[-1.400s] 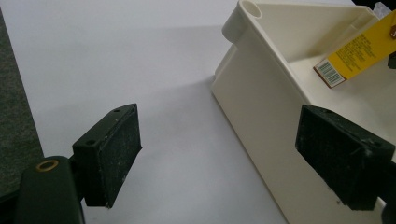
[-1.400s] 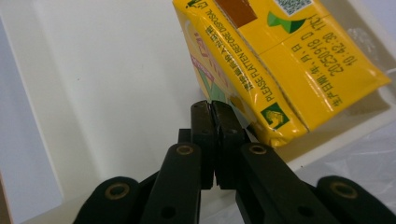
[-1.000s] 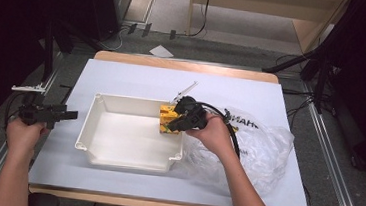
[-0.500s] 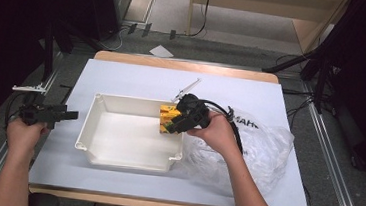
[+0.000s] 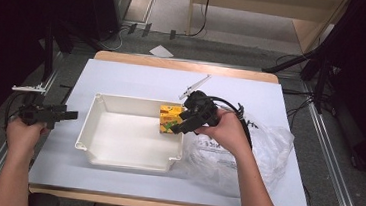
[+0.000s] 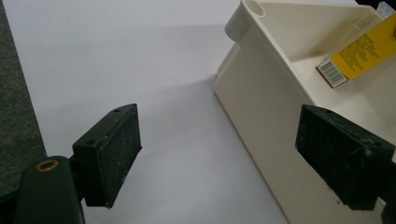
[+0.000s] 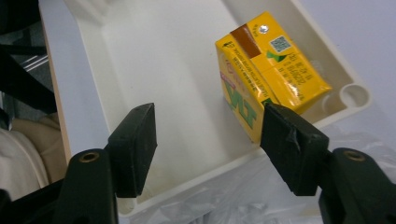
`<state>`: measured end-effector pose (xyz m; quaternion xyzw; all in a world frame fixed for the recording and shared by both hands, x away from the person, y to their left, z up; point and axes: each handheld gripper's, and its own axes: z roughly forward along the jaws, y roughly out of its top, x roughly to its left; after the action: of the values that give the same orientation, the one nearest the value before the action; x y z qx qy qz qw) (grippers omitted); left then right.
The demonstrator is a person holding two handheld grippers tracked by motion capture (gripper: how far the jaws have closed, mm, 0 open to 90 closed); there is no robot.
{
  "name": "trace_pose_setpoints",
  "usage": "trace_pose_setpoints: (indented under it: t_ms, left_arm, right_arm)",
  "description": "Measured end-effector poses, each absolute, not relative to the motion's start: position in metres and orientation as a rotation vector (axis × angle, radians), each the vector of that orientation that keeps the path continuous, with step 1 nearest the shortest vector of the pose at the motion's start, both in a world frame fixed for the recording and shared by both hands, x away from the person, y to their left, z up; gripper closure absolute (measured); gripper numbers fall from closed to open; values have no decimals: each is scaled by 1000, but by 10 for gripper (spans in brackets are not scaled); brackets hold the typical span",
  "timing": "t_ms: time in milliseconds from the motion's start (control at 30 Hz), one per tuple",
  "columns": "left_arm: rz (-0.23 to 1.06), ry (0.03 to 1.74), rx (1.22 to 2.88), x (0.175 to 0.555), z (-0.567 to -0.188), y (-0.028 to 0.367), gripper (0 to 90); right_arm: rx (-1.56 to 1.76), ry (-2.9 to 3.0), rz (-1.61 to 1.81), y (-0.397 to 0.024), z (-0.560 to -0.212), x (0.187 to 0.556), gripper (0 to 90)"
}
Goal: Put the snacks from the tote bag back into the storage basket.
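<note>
Yellow drink carton sits inside the white plastic tray, against the tray wall nearest the clear plastic bag. In the right gripper view the carton appears tilted, leaning toward that wall; whether it rests flat on the tray floor cannot be confirmed from these angles.

Right gripper: positioned over the bag-side wall of the tray, jaws spread apart with nothing between them. One jaw overlaps the carton's lower edge in the right gripper view; contact cannot be determined.

Left gripper: held at the tabletop edge on the side of the tray opposite the bag, well apart from the tray, jaws spread and empty. In the left gripper view the tray's outer wall lies between the jaws' line of sight.

Step in hand, as a judgement: placement of the carton in the tray, at the release stage.

Next move, if further items are to be transferred: lift the right gripper clear of the tray wall without nudging the carton, then direct it to the bag beside the tray.
</note>
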<state>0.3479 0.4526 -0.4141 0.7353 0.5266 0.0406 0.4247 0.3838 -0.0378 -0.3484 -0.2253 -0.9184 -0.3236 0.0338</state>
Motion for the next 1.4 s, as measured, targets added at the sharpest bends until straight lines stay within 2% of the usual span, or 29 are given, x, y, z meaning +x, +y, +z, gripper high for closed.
trace_pose_setpoints:
  t_ms: [100, 400, 1400]
  left_arm:
    - [101, 1319, 1838, 348, -414, 452, 151]
    - [101, 1318, 1841, 348, -414, 452, 151]
    - [96, 1322, 1849, 348, -415, 452, 151]
  right_arm:
    - [-713, -2827, -1015, -43, -345, 383, 308]
    - [-715, -2827, -1010, -53, -343, 382, 237]
    - [-833, -2856, -1060, -109, -353, 400, 237]
